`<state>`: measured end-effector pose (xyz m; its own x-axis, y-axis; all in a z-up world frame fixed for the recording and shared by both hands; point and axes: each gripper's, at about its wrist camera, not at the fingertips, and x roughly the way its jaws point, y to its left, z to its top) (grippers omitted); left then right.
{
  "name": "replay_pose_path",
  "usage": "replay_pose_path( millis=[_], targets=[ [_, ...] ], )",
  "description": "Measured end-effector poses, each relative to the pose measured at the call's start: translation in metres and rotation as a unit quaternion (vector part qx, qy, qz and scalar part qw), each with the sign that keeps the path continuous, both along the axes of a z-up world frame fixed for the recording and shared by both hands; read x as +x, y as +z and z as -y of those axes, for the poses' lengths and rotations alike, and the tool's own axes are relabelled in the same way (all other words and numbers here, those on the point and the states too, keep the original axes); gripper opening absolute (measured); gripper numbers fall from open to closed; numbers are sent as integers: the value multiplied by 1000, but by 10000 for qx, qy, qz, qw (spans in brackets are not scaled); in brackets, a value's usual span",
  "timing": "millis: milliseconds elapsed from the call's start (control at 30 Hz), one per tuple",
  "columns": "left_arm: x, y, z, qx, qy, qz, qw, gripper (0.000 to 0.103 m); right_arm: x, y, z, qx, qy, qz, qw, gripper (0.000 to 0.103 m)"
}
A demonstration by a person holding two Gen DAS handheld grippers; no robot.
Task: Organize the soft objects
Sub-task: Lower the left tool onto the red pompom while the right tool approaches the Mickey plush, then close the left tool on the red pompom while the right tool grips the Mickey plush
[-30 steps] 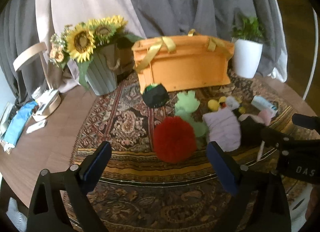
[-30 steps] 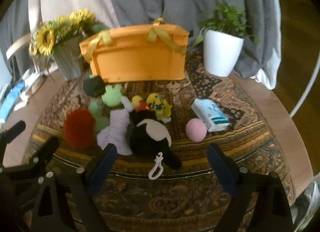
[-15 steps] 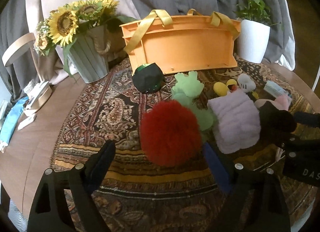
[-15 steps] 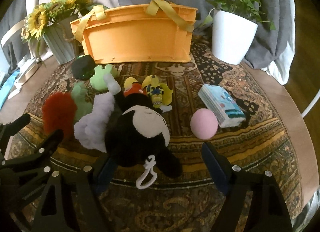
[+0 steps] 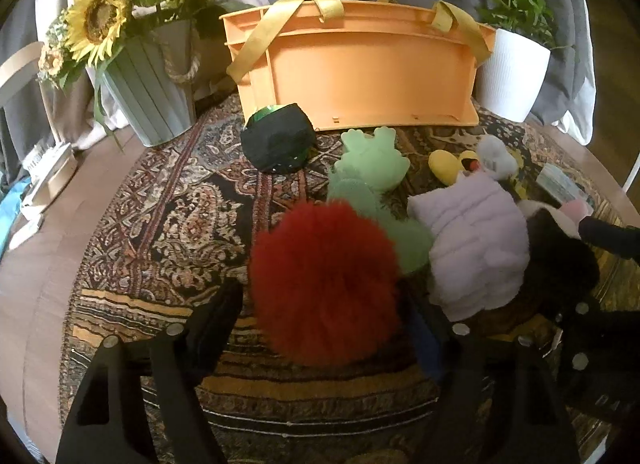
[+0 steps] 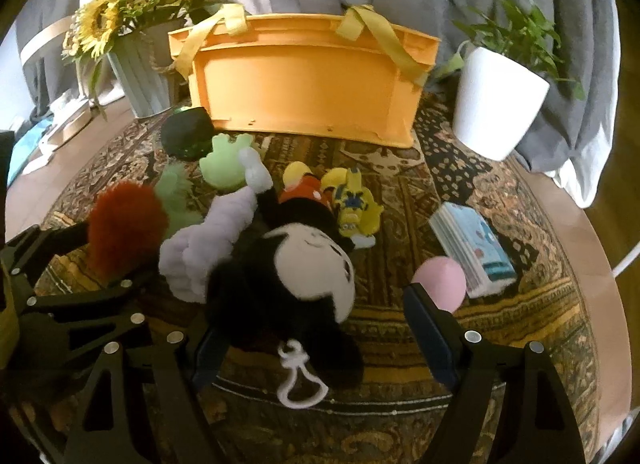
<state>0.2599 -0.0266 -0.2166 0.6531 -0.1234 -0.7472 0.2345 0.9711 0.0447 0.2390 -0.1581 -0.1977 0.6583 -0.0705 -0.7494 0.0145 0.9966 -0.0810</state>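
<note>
The left gripper (image 5: 320, 304) is pointing down at the red pompom (image 5: 324, 284) in front of the orange basket (image 5: 360, 68); its jaws have just been closing around it. The right gripper (image 6: 316, 328) is straddling the black-and-white plush (image 6: 288, 284), jaws wide.
</note>
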Motion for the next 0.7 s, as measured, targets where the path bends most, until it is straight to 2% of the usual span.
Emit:
replay_pose_path(
  millis=[100, 233, 300, 367, 700],
  targets=[
    [4, -1, 0, -39, -27, -59, 10000, 69, 3, 0, -4, -100, 90, 50, 9999, 82],
    [11, -4, 0, -213, -59, -206, 9995, 52, 13, -2, -2, 36, 153, 18, 9999, 64],
    [12, -5, 1, -204, -86, -219, 9995, 49, 16, -3, -1, 192, 222, -36, 9996, 59],
    [12, -5, 2, -164, -88, -204, 9996, 43, 18, -5, -2, 255, 284, -113, 9992, 59],
    [-2, 17, 2, -145, -50, 107, 9998, 39, 10, 5, 5, 429, 255, -88, 9987, 55]
  ],
)
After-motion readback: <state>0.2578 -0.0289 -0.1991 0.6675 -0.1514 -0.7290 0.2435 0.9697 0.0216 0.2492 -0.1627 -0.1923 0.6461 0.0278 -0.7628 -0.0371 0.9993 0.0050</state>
